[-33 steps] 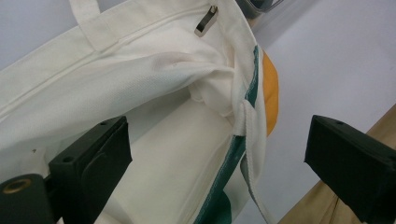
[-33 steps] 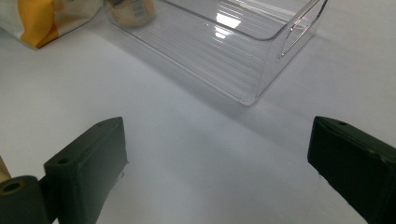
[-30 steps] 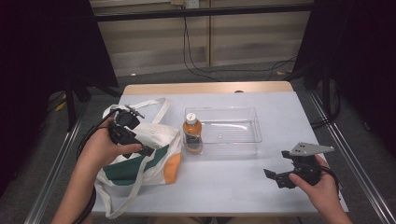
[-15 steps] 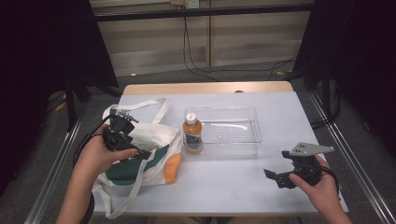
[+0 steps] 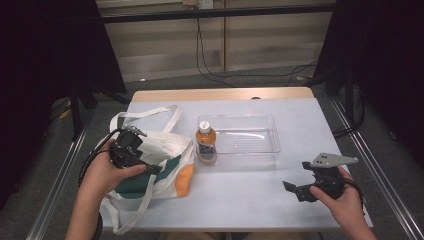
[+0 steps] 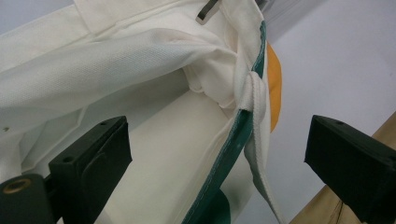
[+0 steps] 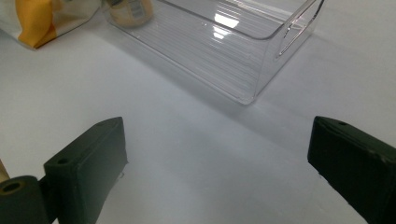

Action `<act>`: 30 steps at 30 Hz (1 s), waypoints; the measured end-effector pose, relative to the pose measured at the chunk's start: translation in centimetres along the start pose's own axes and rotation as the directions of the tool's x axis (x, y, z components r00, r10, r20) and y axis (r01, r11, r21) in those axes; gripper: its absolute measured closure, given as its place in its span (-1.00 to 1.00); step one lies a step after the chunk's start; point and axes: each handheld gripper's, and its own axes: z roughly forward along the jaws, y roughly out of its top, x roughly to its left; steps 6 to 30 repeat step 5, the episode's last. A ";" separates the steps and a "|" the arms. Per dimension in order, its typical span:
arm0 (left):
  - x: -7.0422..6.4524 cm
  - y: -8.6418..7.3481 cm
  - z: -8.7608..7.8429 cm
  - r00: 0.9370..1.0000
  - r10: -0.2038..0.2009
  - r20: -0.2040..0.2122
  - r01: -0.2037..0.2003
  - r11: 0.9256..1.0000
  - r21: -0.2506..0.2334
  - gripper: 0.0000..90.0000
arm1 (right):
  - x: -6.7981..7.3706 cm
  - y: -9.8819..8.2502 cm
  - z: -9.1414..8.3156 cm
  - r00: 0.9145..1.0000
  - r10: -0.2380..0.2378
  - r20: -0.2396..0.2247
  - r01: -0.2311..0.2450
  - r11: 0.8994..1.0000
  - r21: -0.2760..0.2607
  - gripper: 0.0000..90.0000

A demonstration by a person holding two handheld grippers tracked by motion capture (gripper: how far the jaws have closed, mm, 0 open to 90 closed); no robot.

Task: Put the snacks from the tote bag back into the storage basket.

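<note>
Clear bin (image 5: 250,137) at centre frame, holding nothing; bottle (image 5: 205,143) just left of it. Left claw (image 6: 215,163) spread wide over tote bag (image 5: 165,155); right claw (image 7: 217,163) wide, holding nothing, above surface (image 5: 240,195).

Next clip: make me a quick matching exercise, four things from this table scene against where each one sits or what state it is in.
Things:
1. tote bag
2. bottle
3. clear tray
4. right gripper

Places or states:
A. open, above bare tabletop
B. empty, mid-table
C. upright, against the tray's left end
D. lying flat under the left gripper

Pairs: 1-D, 2-C, 3-B, 4-A
</note>
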 end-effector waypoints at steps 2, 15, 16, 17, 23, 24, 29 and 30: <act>-0.1 0.0 0.0 1.000 0.002 0.004 -0.002 1.000 -0.004 -0.85 | 0.0 0.0 0.0 1.000 0.002 0.000 -0.002 1.000 0.001 -0.90; -0.2 0.1 0.1 1.000 -0.001 0.000 0.001 1.000 -0.006 -0.85 | -0.1 -0.2 0.0 1.000 0.002 0.002 -0.002 1.000 -0.001 -0.90; -0.2 0.1 0.1 1.000 -0.001 0.000 0.001 1.000 -0.006 -0.85 | -0.1 -0.2 0.0 1.000 0.002 0.002 -0.002 1.000 -0.001 -0.90; -0.2 0.1 0.1 1.000 -0.001 0.000 0.001 1.000 -0.006 -0.85 | -0.1 -0.2 0.0 1.000 0.002 0.002 -0.002 1.000 -0.001 -0.90; -0.2 0.1 0.1 1.000 -0.001 0.000 0.001 1.000 -0.006 -0.85 | -0.1 -0.2 0.0 1.000 0.002 0.002 -0.002 1.000 -0.001 -0.90; -0.2 0.1 0.1 1.000 -0.001 0.000 0.001 1.000 -0.006 -0.85 | -0.1 -0.2 0.0 1.000 0.002 0.002 -0.002 1.000 -0.001 -0.90; -0.2 0.1 0.1 1.000 -0.001 0.000 0.001 1.000 -0.006 -0.85 | -0.1 -0.2 0.0 1.000 0.002 0.002 -0.002 1.000 -0.001 -0.90; -0.2 0.1 0.1 1.000 -0.001 0.000 0.001 1.000 -0.006 -0.85 | -0.1 -0.2 0.0 1.000 0.002 0.002 -0.002 1.000 -0.001 -0.90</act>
